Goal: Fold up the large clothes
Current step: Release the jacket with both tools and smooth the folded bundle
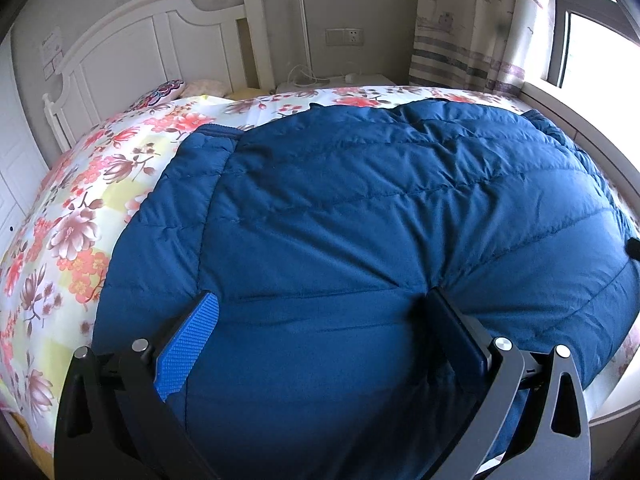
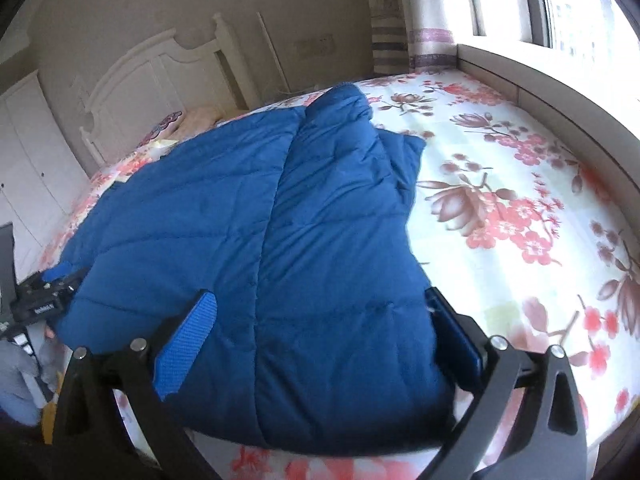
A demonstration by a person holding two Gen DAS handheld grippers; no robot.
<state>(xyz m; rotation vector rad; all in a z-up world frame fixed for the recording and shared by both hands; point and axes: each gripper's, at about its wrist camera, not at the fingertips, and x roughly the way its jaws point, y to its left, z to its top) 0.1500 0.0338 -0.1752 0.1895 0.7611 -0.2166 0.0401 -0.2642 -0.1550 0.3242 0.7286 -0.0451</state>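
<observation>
A big navy-blue quilted down jacket [image 1: 380,208] lies spread over the bed, on a floral bedspread [image 1: 68,216] printed with pink and brown blossoms on white and pale yellow. It takes up most of the mattress on the side away from the window; seen from the right wrist, the jacket [image 2: 248,240] has one long seam running down its middle and a narrower part reaching up toward the white wooden headboard [image 1: 132,52].

The left gripper [image 1: 320,304] — black arms with blue ribbed pads — has its jaws spread wide, the puffy fabric bulging up between them; the pads do not seem to squeeze it. The right gripper [image 2: 320,300] is likewise wide open over the jacket's near corner, its right finger just at the garment's edge where cloth meets bedspread, nothing pinched.

Beyond the bed stand a striped patterned curtain [image 1: 472,28] and a bright window [image 1: 596,52] — daylight washes the sill.
</observation>
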